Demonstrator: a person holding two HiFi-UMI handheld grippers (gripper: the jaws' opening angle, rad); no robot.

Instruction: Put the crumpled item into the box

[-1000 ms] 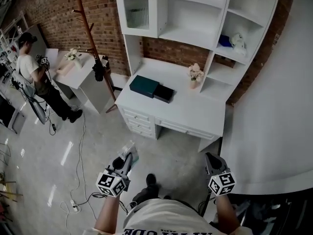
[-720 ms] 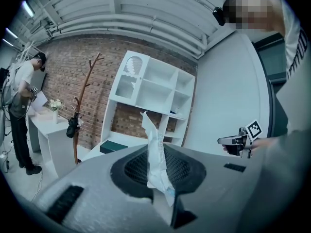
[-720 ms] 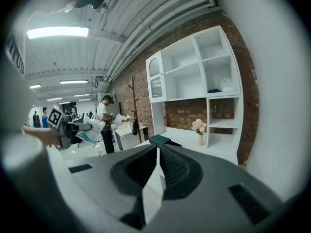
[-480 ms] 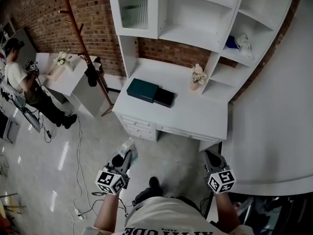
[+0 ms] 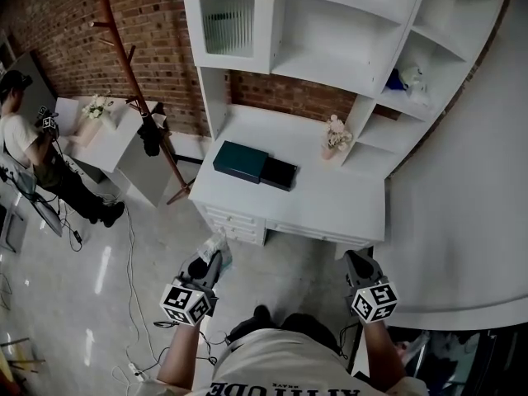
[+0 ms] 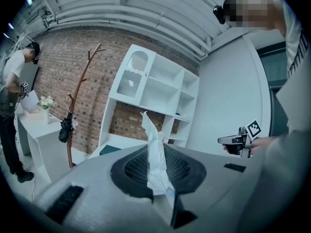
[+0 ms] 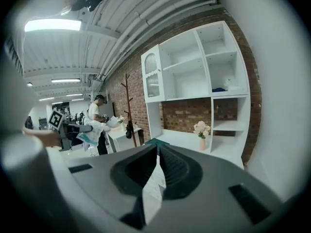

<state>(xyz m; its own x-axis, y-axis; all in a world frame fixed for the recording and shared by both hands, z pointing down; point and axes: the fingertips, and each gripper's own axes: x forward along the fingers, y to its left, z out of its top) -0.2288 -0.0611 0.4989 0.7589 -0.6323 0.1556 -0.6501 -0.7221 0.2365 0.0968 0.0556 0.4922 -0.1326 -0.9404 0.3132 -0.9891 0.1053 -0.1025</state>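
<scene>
My left gripper (image 5: pixel 210 261) is shut on a crumpled white wrapper (image 5: pixel 218 246), which sticks up between its jaws in the left gripper view (image 6: pixel 154 159). It hangs over the floor, short of the white desk (image 5: pixel 330 200). On the desk lies a dark teal box (image 5: pixel 241 160) with a black part (image 5: pixel 278 173) beside it. My right gripper (image 5: pixel 360 262) is shut and holds nothing; its jaws meet at the tip (image 7: pixel 157 147). Each gripper shows in the other's view: the right gripper (image 6: pixel 234 141) and the left gripper (image 7: pixel 77 128) with the wrapper (image 7: pixel 95 130).
A vase of flowers (image 5: pixel 333 134) stands at the desk's back right, under white shelves (image 5: pixel 330 23). A wooden coat rack (image 5: pixel 136 81) stands left of the desk. A person (image 5: pixel 25 151) works at another white table far left. Cables (image 5: pixel 132 337) lie on the floor.
The desk and box have come nearer and lower in the head view as I step forward. Both grippers keep their pose, and the wrapper stays in the left one.
</scene>
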